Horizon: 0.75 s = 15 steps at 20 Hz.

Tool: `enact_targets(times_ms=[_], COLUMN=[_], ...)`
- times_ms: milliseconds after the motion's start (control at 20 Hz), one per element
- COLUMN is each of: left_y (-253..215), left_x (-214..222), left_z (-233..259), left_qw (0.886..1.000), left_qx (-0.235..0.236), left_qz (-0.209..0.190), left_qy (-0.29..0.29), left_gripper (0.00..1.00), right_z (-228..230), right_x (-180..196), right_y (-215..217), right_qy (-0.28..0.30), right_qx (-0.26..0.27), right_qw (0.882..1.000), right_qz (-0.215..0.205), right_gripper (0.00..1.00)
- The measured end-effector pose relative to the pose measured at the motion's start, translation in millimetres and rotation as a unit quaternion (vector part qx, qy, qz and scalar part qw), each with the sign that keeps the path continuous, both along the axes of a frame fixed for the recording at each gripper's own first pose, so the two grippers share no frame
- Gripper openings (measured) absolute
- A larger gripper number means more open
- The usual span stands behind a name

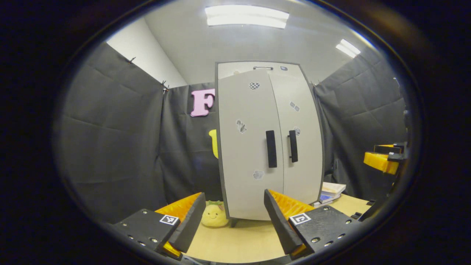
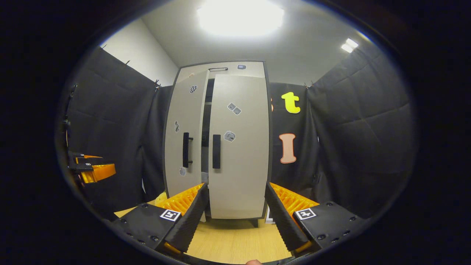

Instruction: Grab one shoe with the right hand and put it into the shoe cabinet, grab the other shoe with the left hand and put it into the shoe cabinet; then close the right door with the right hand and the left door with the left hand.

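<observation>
- The shoe cabinet [image 1: 270,143] is the landmark: a tall, pale, rigid box standing on short feet on the wooden floor [image 1: 243,239]. It is judged heavy and stable enough not to shift under a light push on a door.
- The left door [image 2: 182,136] is seen in the right gripper view standing slightly ajar, a dark gap lying between it and the right door [image 2: 239,147]. In the left gripper view the two panels look nearly flush, so the left door is judged the one left to close.
- The doors are flat, stiff panels, probably light on their hinges and smooth-faced. A push is best placed on the panel near its free edge, beside the handle, where leverage is greatest.
- The left handle [image 2: 186,149] and right handle [image 2: 216,151] are dark vertical bars near the cabinet's centre line, hard and narrow, suited to a pinch if pulling were needed.
- No shoes can be made out, so they are judged to be inside the cabinet.
- A soft yellow plush toy [image 1: 214,215] lies at the cabinet's left foot, and a stack of books [image 1: 331,193] at its right.
- The left gripper [image 1: 235,221] is spread wide and empty in front of the cabinet.
- The right gripper [image 2: 235,217] is likewise released, with nothing between its fingers.
</observation>
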State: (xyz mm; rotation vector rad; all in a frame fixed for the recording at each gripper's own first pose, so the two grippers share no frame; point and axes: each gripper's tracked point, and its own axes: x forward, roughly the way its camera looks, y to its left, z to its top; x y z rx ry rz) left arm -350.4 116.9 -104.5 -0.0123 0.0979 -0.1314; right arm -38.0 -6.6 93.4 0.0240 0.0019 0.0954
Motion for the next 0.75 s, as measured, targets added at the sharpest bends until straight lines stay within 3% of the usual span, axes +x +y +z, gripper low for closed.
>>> enact_targets(times_ms=[200,300,350,700,750], left_y=[0.3,3.7,5.7,13.1,12.6], left_x=[-1.8,0.0,0.8,8.7,9.2], left_z=[-3.0,-3.6,-4.4,-3.9,-3.5], left_qw=[1.000,1.000,1.000,1.000,1.000], left_qx=[0.004,0.009,0.009,0.007,0.006], left_qz=[0.001,0.004,0.005,0.009,0.007], left_qy=[0.002,0.002,0.005,0.003,0.003], left_gripper=[0.91,0.93,0.93,0.93,0.90], right_z=[-0.7,1.1,0.9,1.7,1.9], right_x=[-5.3,-5.0,-4.8,0.0,0.6], right_y=[0.3,-0.5,1.1,5.1,4.3], right_qy=[-0.003,-0.006,-0.004,-0.007,-0.007], right_qx=[0.003,0.003,0.005,0.005,0.004], right_qw=[1.000,1.000,1.000,1.000,1.000], right_qz=[-0.003,-0.008,-0.007,-0.011,-0.013], right_gripper=[0.96,0.92,0.96,0.97,0.92])
